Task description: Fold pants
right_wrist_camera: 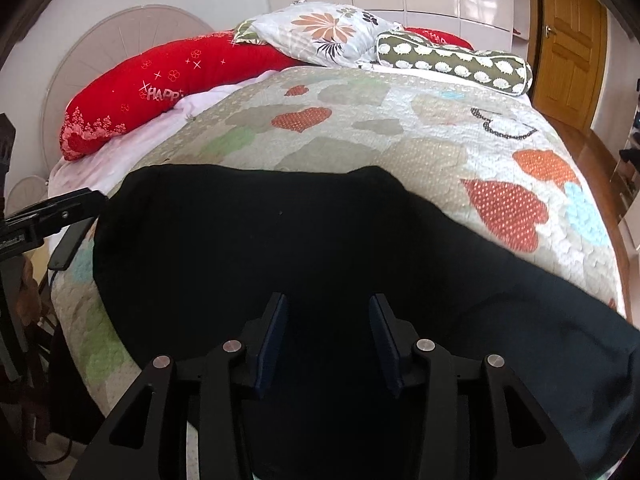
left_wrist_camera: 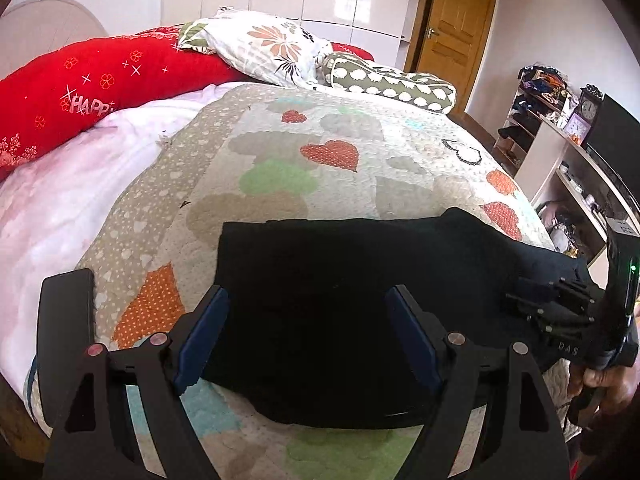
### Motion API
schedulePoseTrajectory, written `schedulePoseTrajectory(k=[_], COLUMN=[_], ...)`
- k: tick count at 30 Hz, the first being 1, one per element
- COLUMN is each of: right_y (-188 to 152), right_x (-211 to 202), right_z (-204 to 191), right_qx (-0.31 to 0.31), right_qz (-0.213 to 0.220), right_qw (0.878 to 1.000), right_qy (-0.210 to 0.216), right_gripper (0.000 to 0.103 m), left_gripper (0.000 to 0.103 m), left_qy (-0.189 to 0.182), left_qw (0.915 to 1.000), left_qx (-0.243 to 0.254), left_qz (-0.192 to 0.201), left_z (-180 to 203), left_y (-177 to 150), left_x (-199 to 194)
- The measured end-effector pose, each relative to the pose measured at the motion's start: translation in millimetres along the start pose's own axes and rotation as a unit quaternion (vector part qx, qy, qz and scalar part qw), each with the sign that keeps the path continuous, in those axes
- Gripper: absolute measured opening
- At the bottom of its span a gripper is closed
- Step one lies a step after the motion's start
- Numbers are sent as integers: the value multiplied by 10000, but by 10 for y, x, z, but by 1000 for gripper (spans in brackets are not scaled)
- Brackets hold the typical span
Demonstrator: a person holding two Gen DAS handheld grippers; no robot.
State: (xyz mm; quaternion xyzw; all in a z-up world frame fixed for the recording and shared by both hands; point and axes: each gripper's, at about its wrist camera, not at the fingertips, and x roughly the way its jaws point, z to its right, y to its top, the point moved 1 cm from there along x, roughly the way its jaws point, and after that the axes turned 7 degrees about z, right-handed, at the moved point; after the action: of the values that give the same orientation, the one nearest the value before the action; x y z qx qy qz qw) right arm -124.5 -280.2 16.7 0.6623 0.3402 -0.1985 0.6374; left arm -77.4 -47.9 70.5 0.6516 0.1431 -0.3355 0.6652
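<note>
The black pants (left_wrist_camera: 360, 288) lie flat on the heart-patterned quilt (left_wrist_camera: 320, 152) near the bed's front edge, and also show in the right wrist view (right_wrist_camera: 300, 248). My left gripper (left_wrist_camera: 308, 304) is open, its blue-padded fingers spread over the left part of the pants, nothing between them. My right gripper (right_wrist_camera: 328, 312) is open over the middle of the pants, empty. The right gripper also shows at the right edge of the left wrist view (left_wrist_camera: 560, 304), resting at the pants' right side.
A black phone (left_wrist_camera: 66, 320) lies on the quilt left of the pants. A red pillow (left_wrist_camera: 100, 80), a floral pillow (left_wrist_camera: 272, 44) and a green bolster (left_wrist_camera: 392, 84) lie at the head. Shelves and a television (left_wrist_camera: 612, 140) stand right of the bed.
</note>
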Motion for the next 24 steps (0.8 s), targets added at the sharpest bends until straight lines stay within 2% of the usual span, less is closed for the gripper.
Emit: schedulePoseTrajectory(k=[6,13,20,24], right_y=[-150,-310,-553,-670], right_x=[6,-95,-393,-604], right_z=[5,70,305,530], right_qx=[17,88,340,665], right_qz=[-106,-31,14,123], right_qw=[9999,9999,9993,9976], right_qy=[-7,-45,-181,-166], right_gripper=[52,53,53,53], left_gripper=[82,82,82,83], left_qy=[84,56,27,152], left_qw=[9998,9993,9991,9973], left_qx=[188,293,362,680], left_qz=[-25,-217,-215,-250], left_z=[118,192,86,182], left_y=[-59,-209,-308,-328], left_x=[92,338,416,407])
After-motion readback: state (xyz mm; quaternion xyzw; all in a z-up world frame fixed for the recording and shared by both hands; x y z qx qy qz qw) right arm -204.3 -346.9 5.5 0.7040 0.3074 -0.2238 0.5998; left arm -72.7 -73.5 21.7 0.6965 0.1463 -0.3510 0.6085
